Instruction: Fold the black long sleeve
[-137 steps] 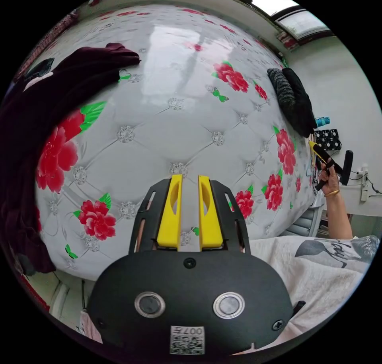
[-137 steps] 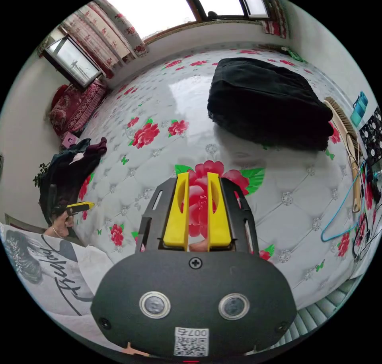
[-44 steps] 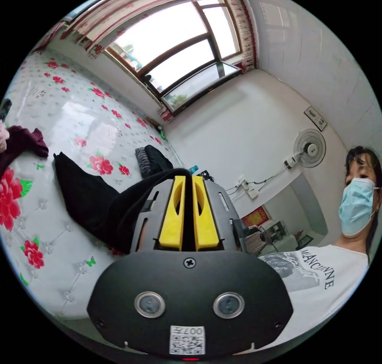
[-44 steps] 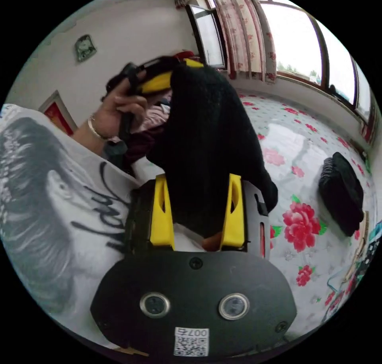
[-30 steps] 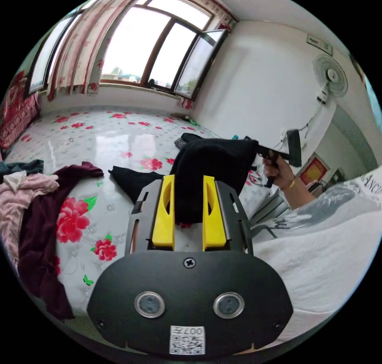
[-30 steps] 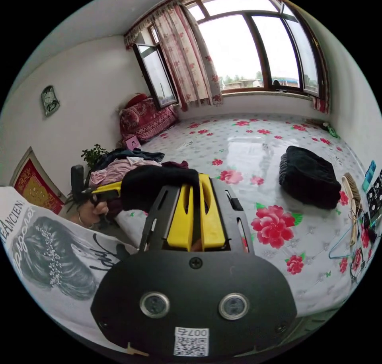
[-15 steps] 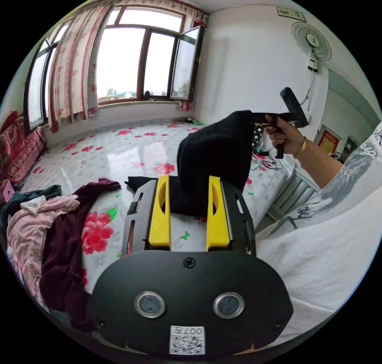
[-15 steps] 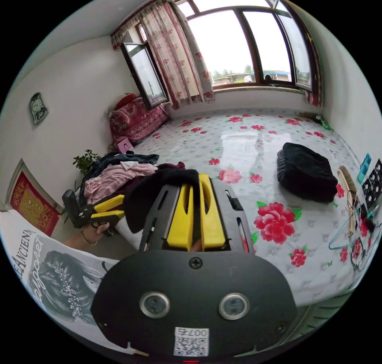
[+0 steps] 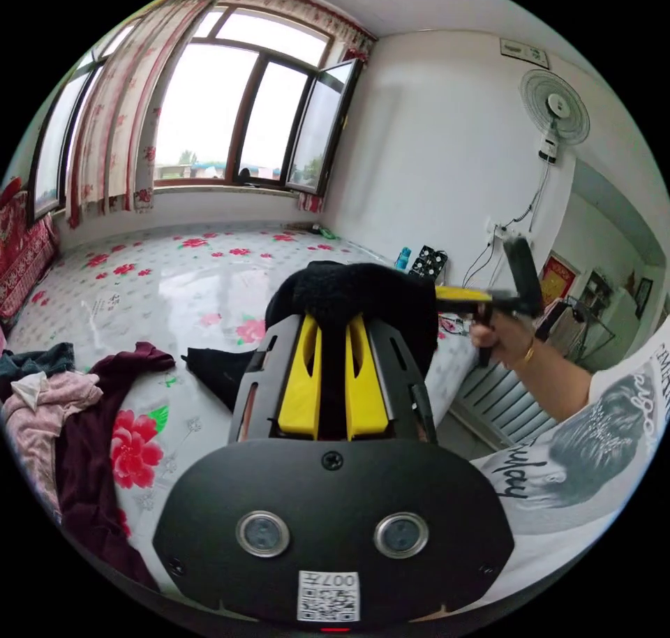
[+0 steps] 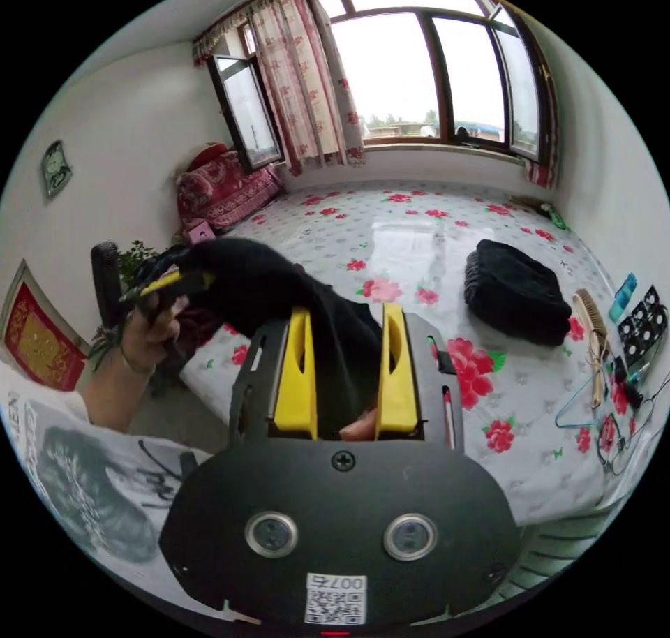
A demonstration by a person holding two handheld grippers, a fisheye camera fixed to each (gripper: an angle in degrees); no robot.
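The black long sleeve hangs in the air above the flowered bed, and one end of it trails down onto the bed. My left gripper is shut on a bunch of this cloth, which bulges over the jaw tips. In the right gripper view the same garment stretches from the left gripper, held in a hand, down between the jaws of my right gripper. Those jaws stand apart, so the right gripper is open with cloth lying loosely between them. The right gripper is also in the left gripper view, at the right, beside the cloth.
A heap of clothes lies at the bed's left edge, with a maroon garment and a pink one. A folded black stack and a brush sit at the bed's right side. A radiator stands below the bed's edge.
Half a second ago the right gripper was shut on the garment and the left was open around it. Now the left has shut on the cloth and the right has opened.
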